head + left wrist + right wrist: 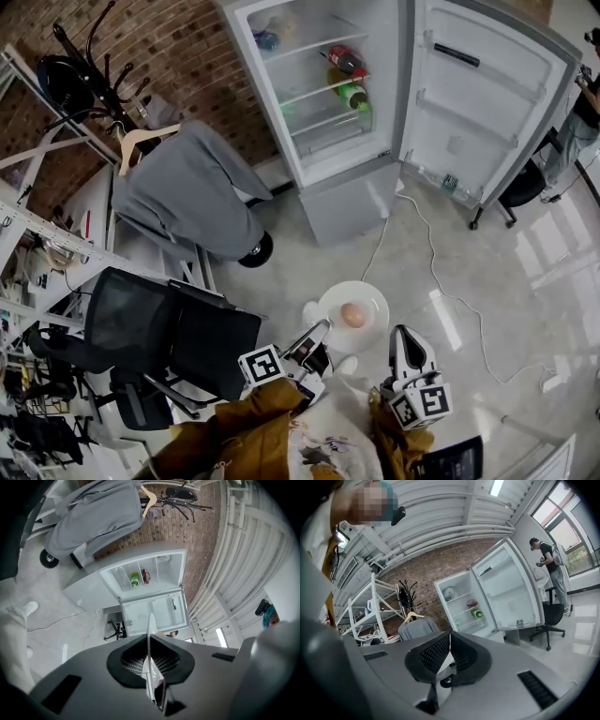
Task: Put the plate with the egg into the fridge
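Note:
A white plate (367, 298) with a brown egg (353, 315) on it hangs above the floor, in front of the open fridge (319, 141). My left gripper (322, 330) is shut on the plate's near-left rim. In the left gripper view the plate (150, 629) shows edge-on as a thin white line pinched between the jaws (149, 667), and the fridge (146, 576) lies ahead. My right gripper (402, 332) is just right of the plate, apart from it. Its jaws (449, 638) are shut with nothing between them. The fridge (464, 605) stands ahead of it too.
The fridge door (487, 94) swings wide to the right. A red bottle (347, 61) and a green one (354, 96) lie on the shelves. A black office chair (178, 337), a grey garment (187, 192), a floor cable (450, 292) and a person (581, 108) surround me.

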